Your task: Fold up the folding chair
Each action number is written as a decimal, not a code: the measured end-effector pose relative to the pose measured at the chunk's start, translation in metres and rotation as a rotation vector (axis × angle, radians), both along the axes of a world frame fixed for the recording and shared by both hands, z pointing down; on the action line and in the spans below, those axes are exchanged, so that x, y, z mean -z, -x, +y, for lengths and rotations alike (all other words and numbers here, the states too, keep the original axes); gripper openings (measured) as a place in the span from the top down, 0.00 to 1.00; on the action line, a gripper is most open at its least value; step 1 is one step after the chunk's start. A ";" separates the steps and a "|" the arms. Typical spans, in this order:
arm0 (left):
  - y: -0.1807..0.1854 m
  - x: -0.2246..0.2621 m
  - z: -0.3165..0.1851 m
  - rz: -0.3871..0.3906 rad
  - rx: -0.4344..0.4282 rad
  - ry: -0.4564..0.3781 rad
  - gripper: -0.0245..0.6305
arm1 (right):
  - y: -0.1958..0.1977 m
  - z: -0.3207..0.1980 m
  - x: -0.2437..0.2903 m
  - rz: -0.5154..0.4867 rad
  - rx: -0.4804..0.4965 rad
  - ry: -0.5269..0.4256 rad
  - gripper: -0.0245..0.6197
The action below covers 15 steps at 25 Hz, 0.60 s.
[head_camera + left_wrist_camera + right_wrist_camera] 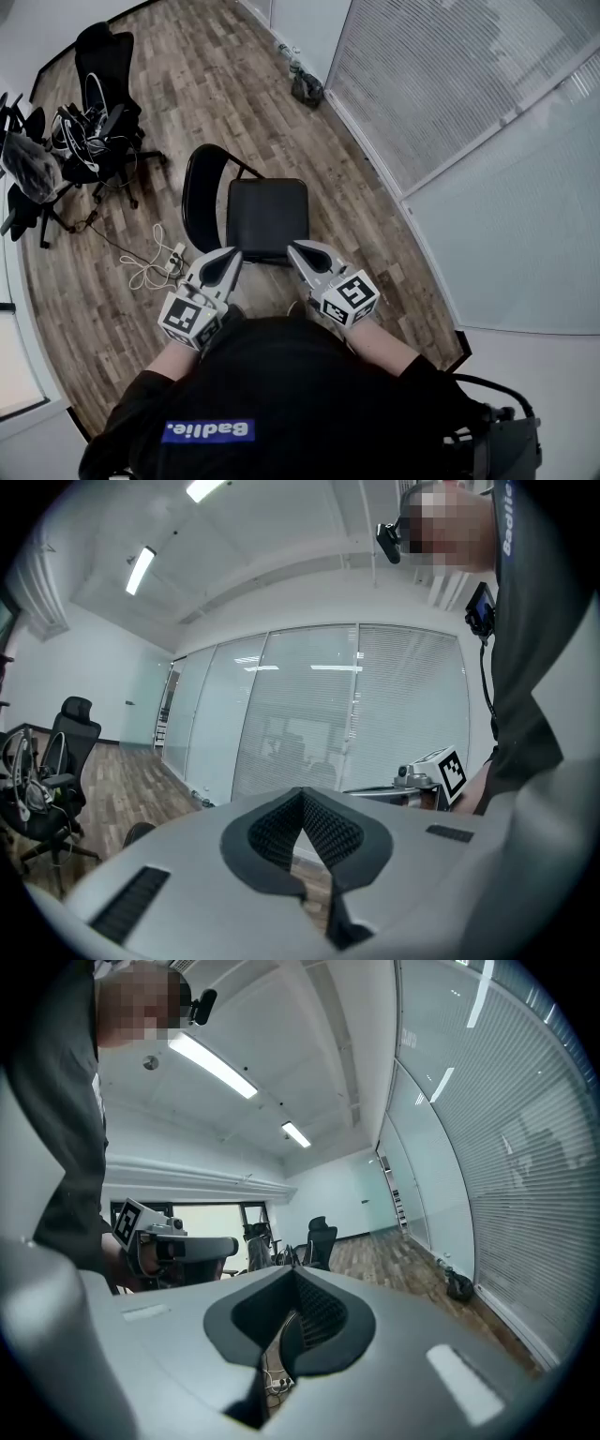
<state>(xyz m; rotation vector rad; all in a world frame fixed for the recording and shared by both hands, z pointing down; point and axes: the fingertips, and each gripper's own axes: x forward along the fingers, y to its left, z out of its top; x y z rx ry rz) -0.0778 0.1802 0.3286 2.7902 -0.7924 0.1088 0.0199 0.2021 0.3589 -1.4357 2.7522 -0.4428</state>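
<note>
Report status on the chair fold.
Left gripper and right gripper shut, empty. Folding chair standing open, untouched. Floor cables lie beside it, apart.

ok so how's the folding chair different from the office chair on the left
The folding chair has a thin tube frame and a bare seat; the office chair has a tall back, a spoked base and cables piled on it. The folding chair stands close in front; the office chair further off at left. Both are black.
</note>
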 end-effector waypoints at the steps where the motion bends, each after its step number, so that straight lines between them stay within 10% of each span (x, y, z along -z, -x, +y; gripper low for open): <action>1: -0.003 0.002 -0.001 -0.003 0.010 0.004 0.96 | -0.004 0.001 0.000 -0.002 0.001 0.002 0.96; 15: 0.034 -0.030 -0.080 -0.078 0.169 0.016 0.96 | -0.021 -0.045 -0.039 0.017 -0.006 0.058 0.96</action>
